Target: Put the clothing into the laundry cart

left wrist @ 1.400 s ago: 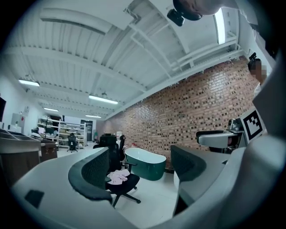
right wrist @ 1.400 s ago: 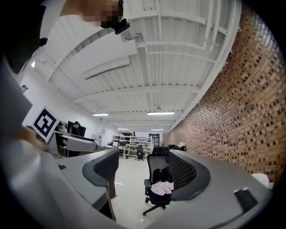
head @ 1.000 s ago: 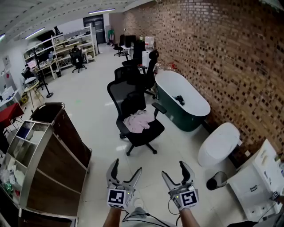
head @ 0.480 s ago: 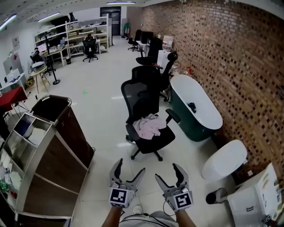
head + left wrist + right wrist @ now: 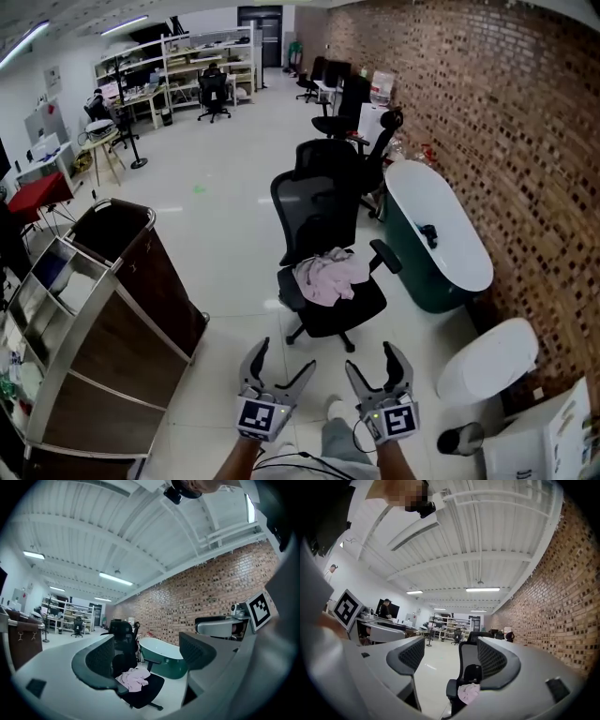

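- Along the right side of the room, we see a brick wall (image 5: 487,103) running away from us into the distance.
- At the left stands the laundry cart (image 5: 131,328), with dark brown side panels in a metal frame. It has an open bin at its far end and shelves at its near end. It is well apart from the clothing.
- A dark green bathtub (image 5: 441,246) with a white inside sits against the wall, just beside the chair.
- A black office chair (image 5: 323,202) on a wheeled base stands straight ahead of us, between the cart and the bathtub.
- A white toilet (image 5: 487,361) sits near the wall, closer to us than the bathtub.
- The clothing (image 5: 330,277), a crumpled pale pink piece, lies on the chair's seat. Both gripper views show it there, framed between the jaws but far beyond them.
- We hold the left gripper (image 5: 284,356) low in front of us, pointing level toward the chair. Its jaws are partly apart with nothing between them.
- We hold the right gripper (image 5: 371,358) just beside it, pointing the same way. Its jaws are also partly apart and empty.
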A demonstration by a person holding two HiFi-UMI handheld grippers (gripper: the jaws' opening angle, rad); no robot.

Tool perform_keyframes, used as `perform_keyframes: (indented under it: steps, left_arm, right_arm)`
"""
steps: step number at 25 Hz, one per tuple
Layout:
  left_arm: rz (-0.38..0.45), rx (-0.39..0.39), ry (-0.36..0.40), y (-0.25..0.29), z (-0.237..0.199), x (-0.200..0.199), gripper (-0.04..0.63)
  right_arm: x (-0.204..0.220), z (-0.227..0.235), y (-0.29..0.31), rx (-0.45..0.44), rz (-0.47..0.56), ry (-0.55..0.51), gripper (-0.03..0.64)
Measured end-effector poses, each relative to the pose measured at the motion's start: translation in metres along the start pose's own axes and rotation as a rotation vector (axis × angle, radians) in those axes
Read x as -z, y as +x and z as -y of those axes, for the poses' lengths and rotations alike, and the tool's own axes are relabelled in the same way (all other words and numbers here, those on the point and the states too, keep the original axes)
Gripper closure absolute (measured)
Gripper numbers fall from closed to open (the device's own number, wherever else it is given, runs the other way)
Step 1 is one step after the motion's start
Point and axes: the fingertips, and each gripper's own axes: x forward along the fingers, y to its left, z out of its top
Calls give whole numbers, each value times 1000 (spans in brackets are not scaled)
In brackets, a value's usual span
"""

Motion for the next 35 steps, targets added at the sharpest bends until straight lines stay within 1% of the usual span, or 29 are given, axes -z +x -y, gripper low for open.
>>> perform_keyframes:
  steps: [2, 4, 5, 6, 8, 9, 10, 12, 13, 15, 17, 20, 22, 25, 28, 30, 33, 35]
  left_arm:
    - [-5, -13, 32, 26, -1, 2, 188]
    - [-11, -32, 32, 57, -2, -1, 187]
    - [-11, -38, 30, 74, -2, -4, 187]
    - [-8, -43, 31, 92, -2, -8, 188]
    - [2, -54, 23, 124, -1, -12, 188]
    - [11, -61, 10, 138, -1, -12, 188]
    - [23, -72, -13, 150, -2, -12, 188]
    - [53, -105, -65, 171, -5, -13, 189]
    - [60, -121, -69, 180, -5, -15, 188]
    - [58, -145, -34, 198, -4, -27, 188]
    - [50, -166, -22, 215, 0, -41, 188]
    - [33, -205, -16, 229, -2, -38, 192]
    - [10, -227, 7, 233, -7, -31, 202]
    - [3, -246, 26, 240, -22, -21, 205]
    - [6, -259, 3, 256, -37, -21, 205]
    - [0, -266, -15, 268, -54, -12, 206]
    - [-16, -245, -39, 294, -84, 7, 206]
    - [-19, -207, -31, 314, -104, 14, 206]
  right_arm:
    - [7, 34, 16, 12, 19, 25, 250]
    - [7, 71, 36, 25, 46, 47, 250]
    - [3, 87, 47, 27, 62, 33, 250]
    - [-4, 101, 57, 22, 81, -5, 250]
    - [-19, 113, 75, -12, 115, -93, 250]
    - [-22, 116, 83, -34, 124, -113, 250]
    - [-22, 122, 90, -53, 128, -109, 250]
    - [-13, 138, 101, -82, 122, -63, 250]
    - [-7, 147, 107, -91, 113, -41, 250]
    - [6, 167, 117, -102, 84, -12, 250]
    - [23, 190, 125, -102, 56, 11, 250]
    - [43, 220, 138, -86, 52, 29, 250]
    - [47, 222, 147, -105, 46, 53, 250]
    - [52, 221, 164, -120, 52, 43, 250]
    - [55, 230, 187, -87, 61, 40, 250]
    - [61, 233, 203, -78, 56, 47, 250]
    - [76, 233, 233, -75, 31, 65, 250]
    - [83, 235, 256, -69, 20, 88, 250]
